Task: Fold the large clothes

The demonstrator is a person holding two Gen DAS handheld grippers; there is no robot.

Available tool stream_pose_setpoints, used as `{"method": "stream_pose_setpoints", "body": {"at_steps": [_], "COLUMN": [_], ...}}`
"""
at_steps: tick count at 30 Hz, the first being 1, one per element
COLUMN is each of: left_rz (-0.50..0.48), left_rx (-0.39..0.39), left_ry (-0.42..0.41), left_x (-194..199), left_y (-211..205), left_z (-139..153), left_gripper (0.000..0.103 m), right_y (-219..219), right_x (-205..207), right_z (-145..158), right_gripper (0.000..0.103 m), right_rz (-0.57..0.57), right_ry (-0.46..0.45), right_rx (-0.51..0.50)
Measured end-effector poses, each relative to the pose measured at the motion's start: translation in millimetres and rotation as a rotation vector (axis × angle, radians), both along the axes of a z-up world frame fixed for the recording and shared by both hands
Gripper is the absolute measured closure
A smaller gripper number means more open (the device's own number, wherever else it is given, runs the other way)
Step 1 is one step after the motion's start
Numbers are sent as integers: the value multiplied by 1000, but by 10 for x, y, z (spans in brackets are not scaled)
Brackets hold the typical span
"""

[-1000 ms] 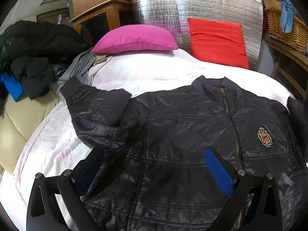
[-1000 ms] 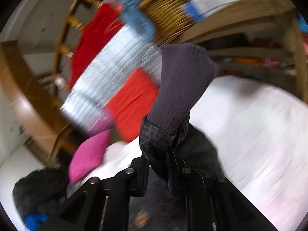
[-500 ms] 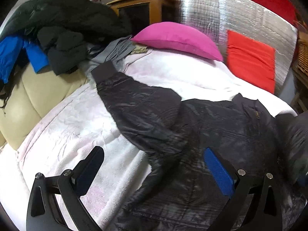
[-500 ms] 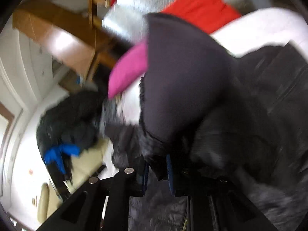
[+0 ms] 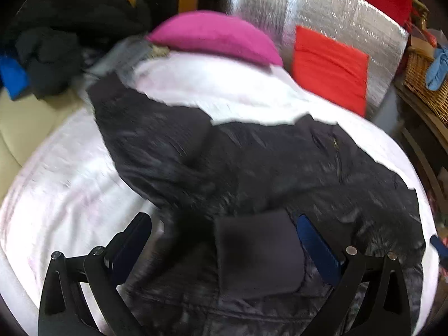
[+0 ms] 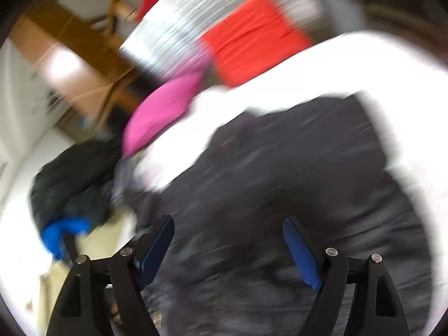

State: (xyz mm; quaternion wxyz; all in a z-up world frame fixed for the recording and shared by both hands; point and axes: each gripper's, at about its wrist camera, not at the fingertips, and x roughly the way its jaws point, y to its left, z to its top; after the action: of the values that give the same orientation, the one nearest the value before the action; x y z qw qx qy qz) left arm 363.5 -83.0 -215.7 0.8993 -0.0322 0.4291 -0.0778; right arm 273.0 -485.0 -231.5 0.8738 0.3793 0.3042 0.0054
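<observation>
A black quilted jacket (image 5: 252,168) lies front up on a white blanket (image 5: 70,182). Its left sleeve stretches toward the upper left. The other sleeve is folded across the body, and its ribbed cuff (image 5: 257,254) lies between my left gripper's fingers. My left gripper (image 5: 224,240) is open just above the jacket's lower part. My right gripper (image 6: 228,240) is open and empty over the jacket (image 6: 294,182); that view is blurred.
A pink pillow (image 5: 215,36), a red cushion (image 5: 330,67) and a silver foil panel (image 5: 322,14) stand at the back. A pile of dark clothes (image 5: 56,33) lies at the left on a beige seat. A wicker basket (image 5: 422,78) is at the right.
My right gripper has let go of the sleeve cuff, which now lies folded across the jacket's body. The left gripper has swung back over the jacket.
</observation>
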Motion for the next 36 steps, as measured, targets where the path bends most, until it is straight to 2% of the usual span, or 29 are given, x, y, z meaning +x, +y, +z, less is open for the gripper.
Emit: {"method": "stream_pose_setpoints", "body": {"at_steps": [3,5,6,7,8,9,10,11,14,17,20,23,25,27,29,30,33,36], "left_rz": [1,3,-6,-22,-46,-78,-90,-95,-107,-120,-133,-162,-175,-188,-194,-190,-181,-185], "left_rx": [-38,-71,-97,-111,-123,-137,-140,-130,-83,-103,-95,-71,-47,-54,-56,-55,-87,-119], "left_ry": [114,170,195,212,231,258,270,274,246,248,231,184,148,108,74,66,121,158], "left_x": [92,133,146,147,149,150,137,122,102,121,125,111,106,82,75,88,152,179], "left_y": [53,94,97,74,29,-43,-85,-126,-218,-240,-279,-343,-398,-437,-468,-484,-490,-520], "left_z": [-182,-277,-317,-349,-381,-429,-464,-499,-495,-507,-509,-447,-423,-361,-304,-290,-357,-439], "left_gripper": [0,0,7,20,28,43,47,47,47,39,39,60,81,86,86,82,32,33], "right_y": [-513,-769,-826,-862,-882,-908,-933,-937,-883,-851,-819,-792,-781,-769,-757,-756,-774,-806], "right_x": [-120,-171,-159,-122,-74,-17,18,81,217,367,392,355,332,335,331,333,326,307], "right_z": [-106,-189,-211,-254,-299,-348,-372,-430,-606,-762,-784,-748,-737,-717,-709,-706,-713,-711], "right_gripper": [21,21,21,21,21,21,21,21,21,21,21,21,21,21,21,21,21,21], "right_rz": [-145,-200,-208,-216,-220,-222,-219,-208,-189,-168,-167,-166,-163,-162,-159,-159,-160,-166], "right_ry": [57,78,83,89,100,116,128,144,190,216,226,216,212,214,212,212,208,199], "right_rx": [-41,-11,14,33,33,22,15,12,-6,23,15,18,23,21,18,18,28,45]}}
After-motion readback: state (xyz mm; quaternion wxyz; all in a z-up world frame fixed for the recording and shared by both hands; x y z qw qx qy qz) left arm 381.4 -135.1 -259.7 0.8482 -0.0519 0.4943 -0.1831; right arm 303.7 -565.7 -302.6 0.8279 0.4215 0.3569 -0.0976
